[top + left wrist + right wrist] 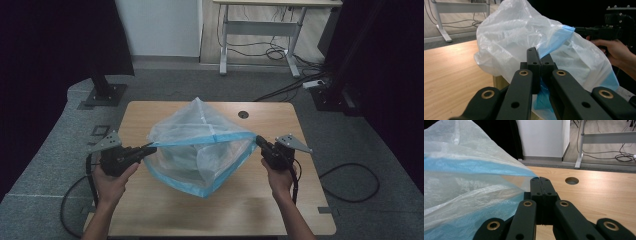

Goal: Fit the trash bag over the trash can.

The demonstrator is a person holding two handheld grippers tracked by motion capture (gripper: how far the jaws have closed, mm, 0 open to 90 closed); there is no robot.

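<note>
- A translucent white plastic bag with a blue-banded rim [200, 145] is stretched open above the light wooden counter [250, 205]; its contents cannot be made out.
- The left hand-held gripper [149, 148] and the right hand-held gripper [259, 142] each clench opposite points of the blue rim.

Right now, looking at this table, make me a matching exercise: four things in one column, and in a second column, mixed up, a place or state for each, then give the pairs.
Things:
1. left gripper
2. right gripper
3. plastic bag
4. round hole in the table

Places or states:
A. stretched between both grippers above the tabletop
B. in the far part of the tabletop, beyond the bag
C. shut on the bag's blue edge at the person's left
D. shut on the bag's blue edge at the person's right

Pairs: 1-C, 2-D, 3-A, 4-B
</note>
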